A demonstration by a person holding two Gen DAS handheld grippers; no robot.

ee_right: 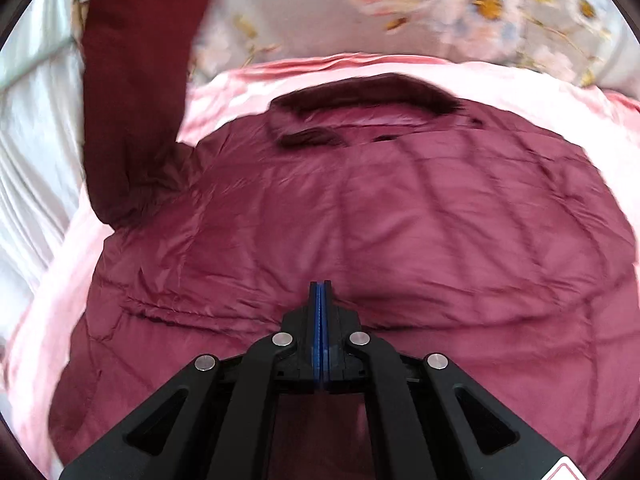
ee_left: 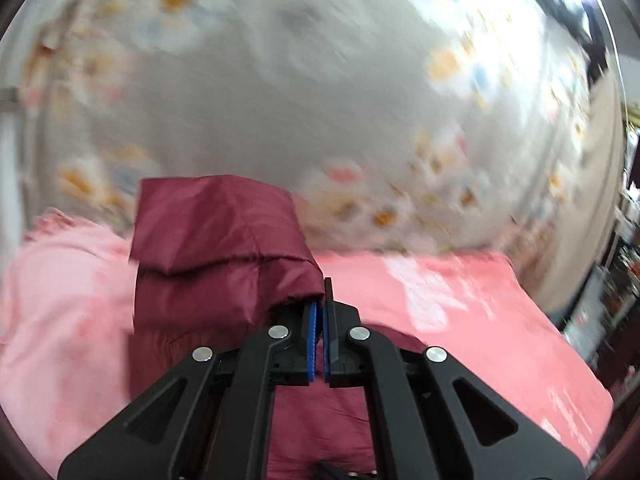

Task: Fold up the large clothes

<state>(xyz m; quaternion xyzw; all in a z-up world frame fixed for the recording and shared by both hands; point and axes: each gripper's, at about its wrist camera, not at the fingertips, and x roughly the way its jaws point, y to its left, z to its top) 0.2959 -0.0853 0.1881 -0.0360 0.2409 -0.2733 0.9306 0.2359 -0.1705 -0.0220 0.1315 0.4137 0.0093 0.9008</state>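
A dark red quilted jacket (ee_right: 360,216) lies spread flat on a pink blanket (ee_right: 500,80), its dark fur collar (ee_right: 368,92) at the far side. My left gripper (ee_left: 320,304) is shut on the cuff of the jacket's sleeve (ee_left: 216,232) and holds it lifted above the blanket. That raised sleeve (ee_right: 132,80) hangs at the upper left in the right wrist view. My right gripper (ee_right: 321,288) is shut and empty, hovering over the lower middle of the jacket's body.
A grey floral bedsheet (ee_left: 280,100) covers the bed beyond the pink blanket (ee_left: 460,320). White cloth (ee_right: 32,128) lies at the left. Dark furniture and clutter (ee_left: 616,280) stand past the bed's right edge.
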